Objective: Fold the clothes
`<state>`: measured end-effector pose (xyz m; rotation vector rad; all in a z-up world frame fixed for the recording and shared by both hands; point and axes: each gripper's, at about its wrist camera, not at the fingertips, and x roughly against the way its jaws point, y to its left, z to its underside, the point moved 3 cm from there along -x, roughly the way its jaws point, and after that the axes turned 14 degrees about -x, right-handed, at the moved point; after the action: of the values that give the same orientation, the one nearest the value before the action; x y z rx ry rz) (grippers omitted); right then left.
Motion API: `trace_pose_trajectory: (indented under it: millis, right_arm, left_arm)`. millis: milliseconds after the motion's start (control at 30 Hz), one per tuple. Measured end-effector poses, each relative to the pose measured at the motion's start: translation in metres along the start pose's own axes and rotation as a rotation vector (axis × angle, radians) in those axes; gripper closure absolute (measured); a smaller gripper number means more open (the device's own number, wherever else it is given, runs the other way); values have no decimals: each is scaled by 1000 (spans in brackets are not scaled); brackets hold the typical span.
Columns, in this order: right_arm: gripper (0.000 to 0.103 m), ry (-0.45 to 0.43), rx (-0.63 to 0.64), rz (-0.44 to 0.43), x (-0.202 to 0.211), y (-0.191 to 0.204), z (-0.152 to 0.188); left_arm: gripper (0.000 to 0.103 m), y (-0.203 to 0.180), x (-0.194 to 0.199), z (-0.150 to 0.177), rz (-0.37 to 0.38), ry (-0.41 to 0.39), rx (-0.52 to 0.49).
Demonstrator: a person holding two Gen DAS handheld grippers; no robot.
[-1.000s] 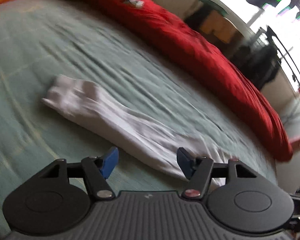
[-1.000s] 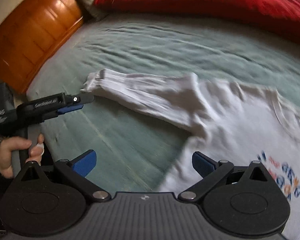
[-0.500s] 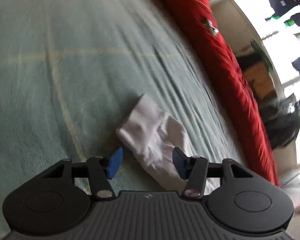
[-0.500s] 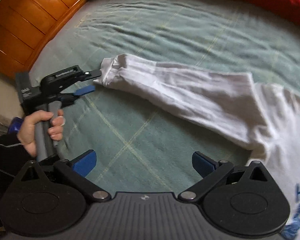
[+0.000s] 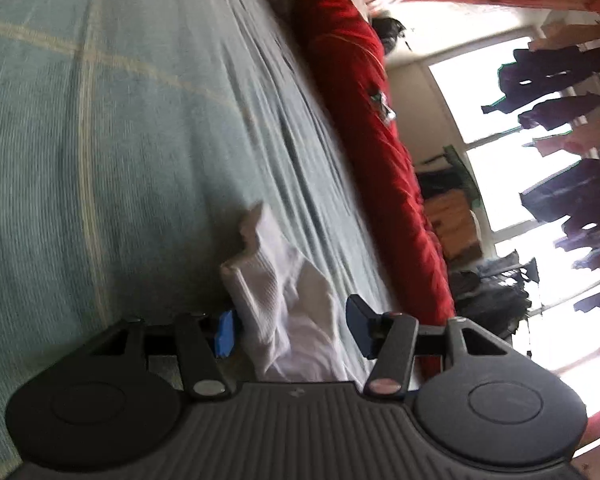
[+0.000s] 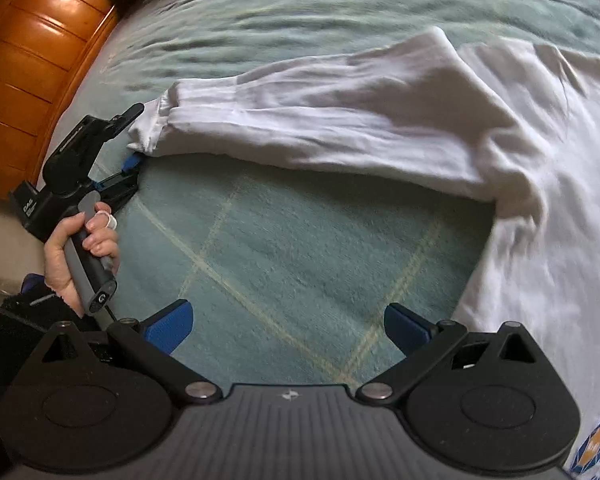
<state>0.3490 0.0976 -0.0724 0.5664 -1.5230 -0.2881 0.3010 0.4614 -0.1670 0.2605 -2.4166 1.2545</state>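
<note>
We are straddling the sleeve cuff [image 5: 256, 280] with the left gripper [image 5: 290, 330]; its jaws have just been closing but are standing apart, cuff between them, not yet pinched. In the right wrist view the hand [image 6: 80, 256] is sitting at nine o'clock, the white sweatshirt [image 6: 540, 208] is spreading from centre to three o'clock on the green bedspread [image 6: 300, 240]. We are judging it light, soft and floppy, so the thick ribbed cuff is looking like the firmest hold. The right gripper [image 6: 288, 326] is hovering wide open over bare bedspread at six o'clock. A wooden headboard [image 6: 32, 60] is standing at ten o'clock; in the left wrist view a red quilt [image 5: 372, 152] is lying at one o'clock. Nothing is blocking the fold.
</note>
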Motion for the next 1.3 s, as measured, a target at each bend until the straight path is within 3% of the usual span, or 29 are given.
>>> trace_pose_trajectory:
  millis: [100,133,167,233,500,800,867,1000,1033,1133,1300]
  right_arm:
    - [0,8,-6,-2,0,-3,3]
    - [0,7,-2,-2,1,-3,3]
    - [0,4,1,-4,1,-3,3]
    - [0,0,-2,-9,1,-3,4]
    - [0,-10,-18,4,-2,-9,6]
    - [0,-23,-25,24,-6,-14,9]
    - [0,-28,-25,39,-6,-16,9]
    - [0,-77,-14,55,5,-19,5]
    - [0,-93,-13,56,9,-20,3]
    - [0,-141,-26,71,18,-27,-3]
    - [0,-184,-73,112,26,-45,-6]
  left_arm:
    - [50,1,4,-2,22,-17,-16]
    - [56,3,5,-4,33,-30,4]
    - [78,4,5,-9,30,-32,14]
    - [99,-4,6,-11,-8,-26,-21]
    - [99,-27,44,-40,-177,-38,-220]
    - [98,1,53,-43,-305,52,-202]
    - [92,6,59,-42,-369,81,-210]
    - [93,-1,80,-55,-504,106,-252]
    - [90,-14,80,-56,-486,115,-301]
    - [69,-57,70,-57,-421,173,-461]
    - [59,-133,11,-8,-314,369,-820]
